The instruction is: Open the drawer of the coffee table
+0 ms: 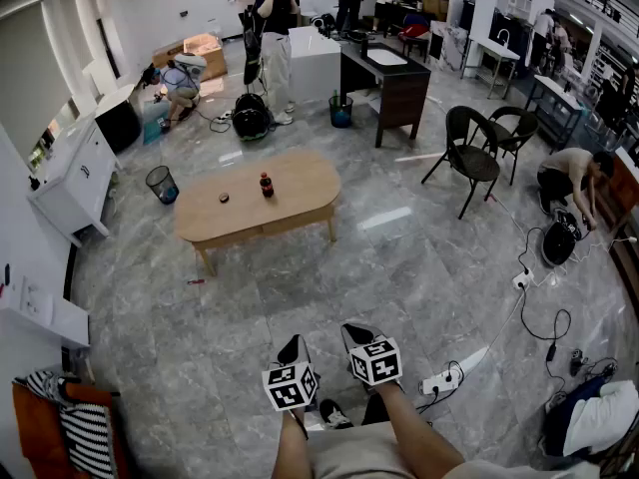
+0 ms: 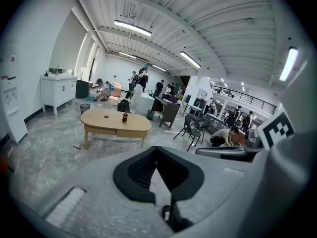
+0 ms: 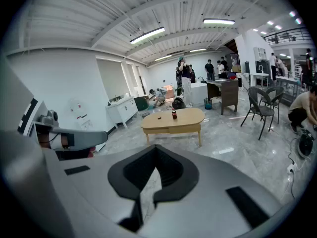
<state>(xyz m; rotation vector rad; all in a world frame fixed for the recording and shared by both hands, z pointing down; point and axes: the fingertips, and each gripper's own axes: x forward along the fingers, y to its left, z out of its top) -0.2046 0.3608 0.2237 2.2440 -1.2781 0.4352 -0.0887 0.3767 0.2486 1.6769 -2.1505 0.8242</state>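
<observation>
The oval wooden coffee table point(image 1: 300, 183) stands on the grey marble floor, several steps ahead of me. A cola bottle point(image 1: 267, 185) and a small dark object point(image 1: 224, 198) sit on its top. Its drawer front point(image 1: 266, 227) lies flush in the near apron. Both grippers hang low in front of my body, far from the table: the left gripper point(image 1: 293, 348) and the right gripper point(image 1: 355, 333) are shut and hold nothing. The left gripper view shows its shut jaw tips point(image 2: 156, 148) below the table point(image 2: 110, 121). The right gripper view shows shut tips point(image 3: 155, 148) and the table point(image 3: 185, 118).
Two black chairs point(image 1: 477, 156) and a dark desk point(image 1: 397, 86) stand right of the table. A mesh bin point(image 1: 162, 184) and white cabinet point(image 1: 72, 190) are at left. A power strip point(image 1: 444, 379) and cables lie at my right. Several people stand at the back; one crouches point(image 1: 571, 173).
</observation>
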